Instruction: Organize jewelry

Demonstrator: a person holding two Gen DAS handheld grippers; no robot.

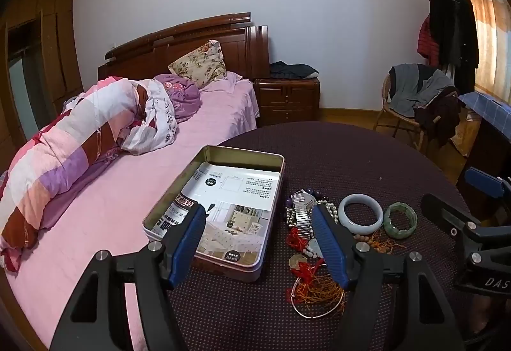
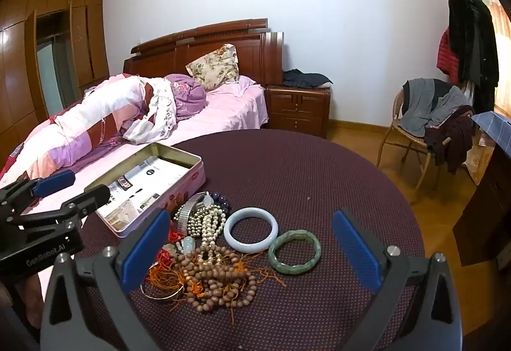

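Note:
An open metal tin lined with a printed leaflet sits at the left of the round table. A jewelry pile lies right of it: a pale jade bangle, a green stone bracelet, a metal watch band, pearl beads, brown wooden beads, red-orange tassels and a thin silver bangle. My left gripper is open and empty above the tin's right wall. My right gripper is open and empty above the pile.
The round table has a dark dotted cloth. A bed with a rolled quilt touches its left side. A nightstand, a chair with clothes and a dark cabinet stand beyond.

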